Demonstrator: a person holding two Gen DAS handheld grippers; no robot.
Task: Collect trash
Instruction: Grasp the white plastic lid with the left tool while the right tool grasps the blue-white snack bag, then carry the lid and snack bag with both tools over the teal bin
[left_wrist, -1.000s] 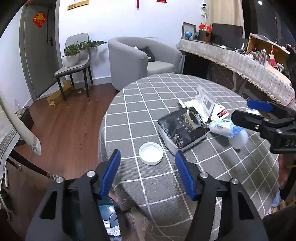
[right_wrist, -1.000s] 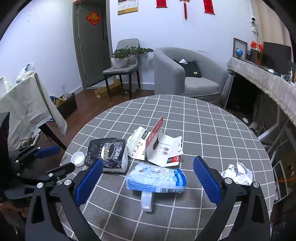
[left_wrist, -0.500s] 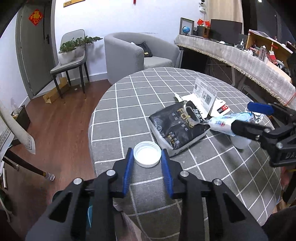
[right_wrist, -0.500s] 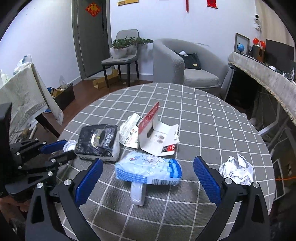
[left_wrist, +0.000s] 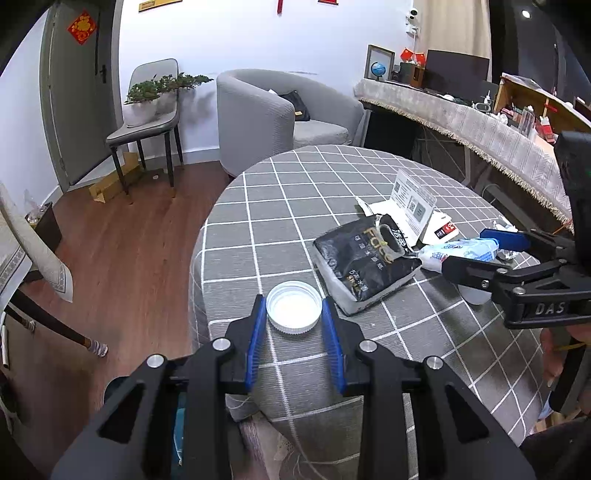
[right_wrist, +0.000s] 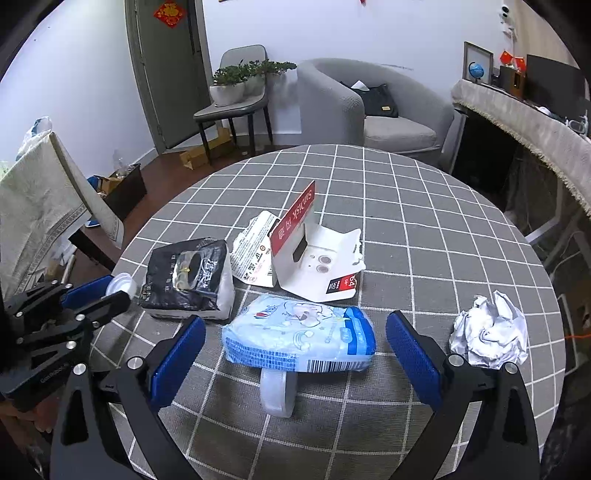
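Sitting btwn left hand-held gripper (left_wrist: 293, 317) pads: white lid (left_wrist: 293, 307)

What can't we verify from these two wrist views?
- Roll of tape, right wrist view: top hidden under the blue packet.
- Left gripper, left wrist view: pads flank the white lid; actual contact unclear.
- Bin below the table edge: mostly hidden by the left gripper's body.
- Black bag: print too small to read.
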